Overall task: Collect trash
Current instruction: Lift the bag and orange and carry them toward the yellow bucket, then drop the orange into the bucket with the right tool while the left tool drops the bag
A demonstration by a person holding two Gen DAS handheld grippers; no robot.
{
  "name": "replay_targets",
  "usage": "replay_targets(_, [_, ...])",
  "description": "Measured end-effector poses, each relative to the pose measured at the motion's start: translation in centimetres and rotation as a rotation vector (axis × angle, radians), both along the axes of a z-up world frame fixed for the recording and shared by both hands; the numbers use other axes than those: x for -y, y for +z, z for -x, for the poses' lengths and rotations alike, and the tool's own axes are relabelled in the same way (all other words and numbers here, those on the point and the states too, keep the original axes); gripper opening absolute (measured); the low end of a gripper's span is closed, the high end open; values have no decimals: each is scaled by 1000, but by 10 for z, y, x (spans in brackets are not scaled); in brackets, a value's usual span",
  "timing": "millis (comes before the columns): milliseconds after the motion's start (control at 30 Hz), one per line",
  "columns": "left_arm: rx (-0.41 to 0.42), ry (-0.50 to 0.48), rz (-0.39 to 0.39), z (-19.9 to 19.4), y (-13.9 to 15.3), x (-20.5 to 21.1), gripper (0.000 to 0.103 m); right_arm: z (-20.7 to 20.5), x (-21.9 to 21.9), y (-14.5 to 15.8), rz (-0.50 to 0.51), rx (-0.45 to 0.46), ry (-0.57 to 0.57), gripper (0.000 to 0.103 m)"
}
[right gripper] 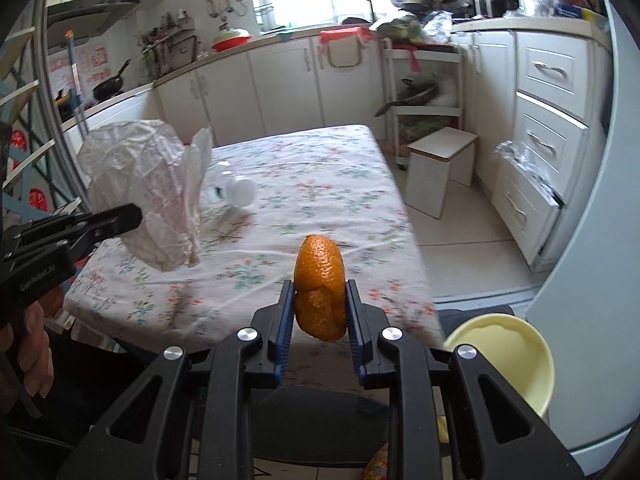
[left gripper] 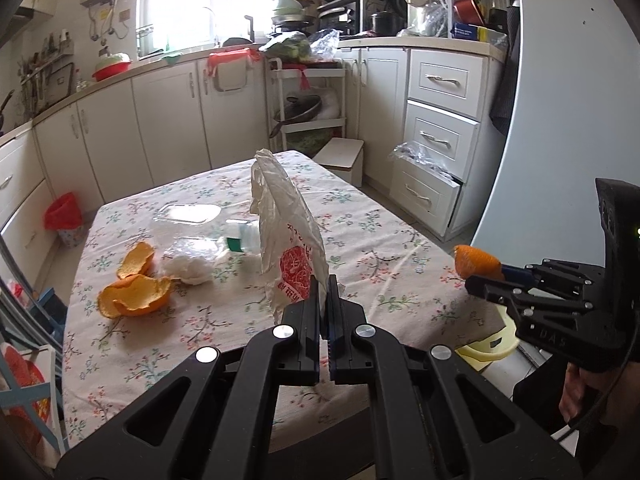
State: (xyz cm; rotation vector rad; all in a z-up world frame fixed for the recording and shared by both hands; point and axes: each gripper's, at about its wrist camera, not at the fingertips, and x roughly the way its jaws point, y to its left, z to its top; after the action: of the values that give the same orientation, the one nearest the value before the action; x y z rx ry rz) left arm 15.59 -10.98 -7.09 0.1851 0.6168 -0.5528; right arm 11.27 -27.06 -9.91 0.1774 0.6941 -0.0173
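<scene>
While the left gripper is pinching the bag shut-jawed above the floral table, 2 peels, a tissue and a bottle are lying uncollected. Right gripper is clamping a peel part-open over the table's near edge, kitchen cabinets behind; next likely needs dropping it into the bag.

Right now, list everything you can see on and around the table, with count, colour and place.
bag: one, white with red print, held up over the table
held peel: one, orange, in right claw
loose peels: two, orange, left on the tablecloth
tissue: one, white, beside the peels
bottle: one, clear, lying mid-table
bowl: one, yellow, below the table's right edge
left claw: shut on bag
right claw: shut on held peel
</scene>
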Motion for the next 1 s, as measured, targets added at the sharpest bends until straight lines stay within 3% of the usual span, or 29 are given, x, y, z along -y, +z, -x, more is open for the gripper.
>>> replay_targets(333, [-24,-116,34,5,-3,45,2,16,62,-21,-10,-61,-188,26])
replay_targets(567, [-54,-188,99,6,4,78,2,13,98,-46,-22,-121,-301,26])
replay_targets(733, [-71,-244,98,8,3,109,2,12,121,-64,-58,-156,-367,26])
replay_targets(1000, [-114,-329,83,10,-9,162,2,23,144,-66,-123,-153,-441,43])
